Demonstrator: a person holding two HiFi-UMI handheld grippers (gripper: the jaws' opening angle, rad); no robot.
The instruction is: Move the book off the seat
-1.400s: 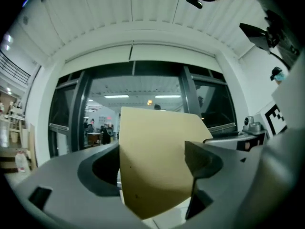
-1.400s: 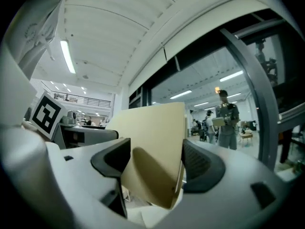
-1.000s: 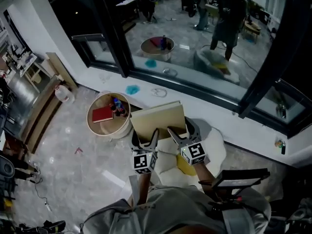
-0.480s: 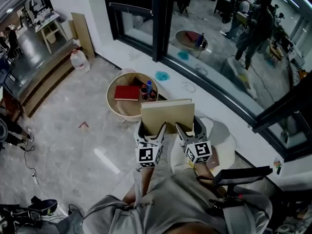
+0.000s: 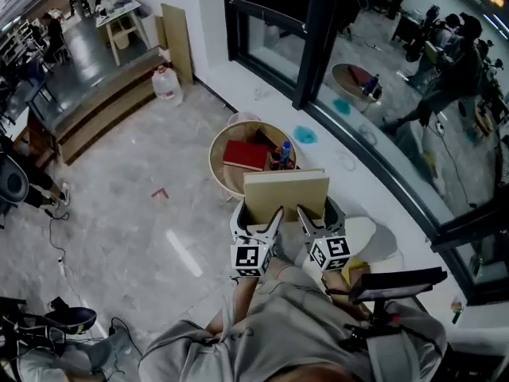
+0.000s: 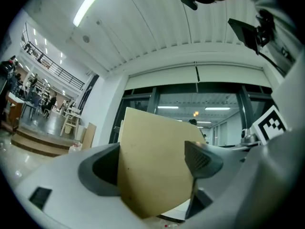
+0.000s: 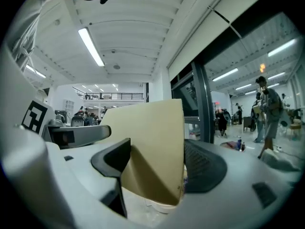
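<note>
Carried off the white seat (image 5: 364, 231) at four o'clock, the book (image 5: 285, 191) now hangs upright beside the round table (image 5: 218, 146) at eleven. The left gripper (image 5: 258, 213) and right gripper (image 5: 320, 213) each clamp its lower edge.

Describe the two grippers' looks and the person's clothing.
Both the left gripper and right gripper have pale grey bodies with dark grey textured pads. Each carries a white cube of black square markers. The person wears a grey top.
</note>
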